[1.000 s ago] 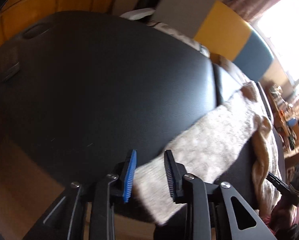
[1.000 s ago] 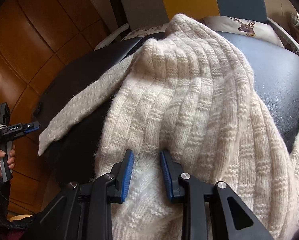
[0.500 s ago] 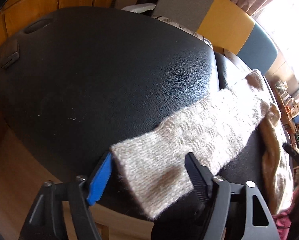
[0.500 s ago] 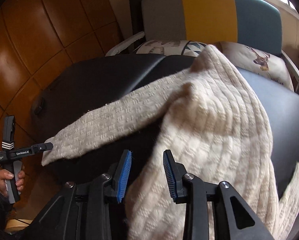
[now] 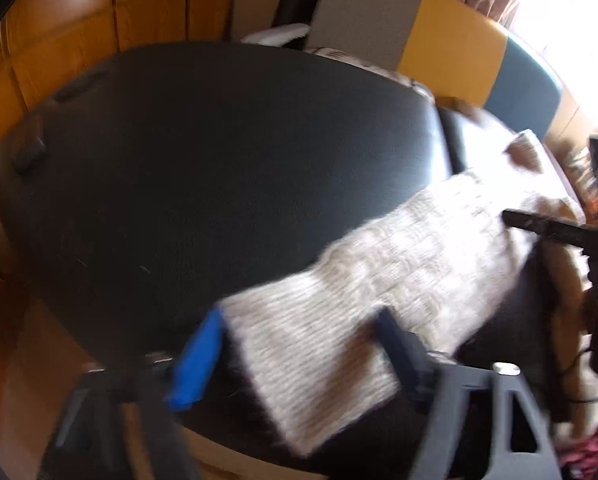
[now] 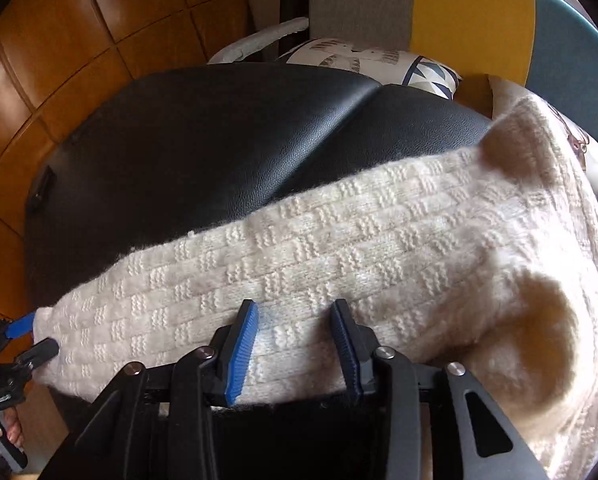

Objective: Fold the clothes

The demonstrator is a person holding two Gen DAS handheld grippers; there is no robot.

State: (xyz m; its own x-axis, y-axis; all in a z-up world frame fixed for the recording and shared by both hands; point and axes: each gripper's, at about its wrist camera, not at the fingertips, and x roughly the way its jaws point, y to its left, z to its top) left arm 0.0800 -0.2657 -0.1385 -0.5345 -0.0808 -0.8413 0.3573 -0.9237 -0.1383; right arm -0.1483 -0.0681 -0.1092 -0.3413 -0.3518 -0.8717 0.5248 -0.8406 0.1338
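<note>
Now the cream knitted sweater [image 6: 379,240] lies on the black padded table [image 6: 219,132] with one sleeve [image 5: 379,280] stretched flat along the near edge, where a second ago the body of the garment stood bunched up in front of the right gripper [image 6: 295,344]. That gripper has swept sideways from the heaped body to the middle of the sleeve. Its jaws, nearly shut a second ago, are opening; the near edge of the sleeve sits between the pads, which do not seem to press on it.

At the cuff [image 5: 311,376], the left gripper [image 5: 299,352] was pinched on the knit a second ago, then sprang wide, and is now closing a little. The cuff lies flat between the blue pad and the dark one with a gap on either side, so nothing is gripped. The cuff overhangs the table's near edge.

Only the right wrist view shows the sweater's body, mounded at the right with a hollow fold, plus a patterned cushion [image 6: 379,64] and the grey, yellow and blue chair back [image 6: 459,8] behind the table; low at its left it also catches the left gripper and the person's fingers on its handle. Only the left wrist view, blurred, shows the bright window [image 5: 571,12] and the right gripper's tip over the sleeve.
</note>
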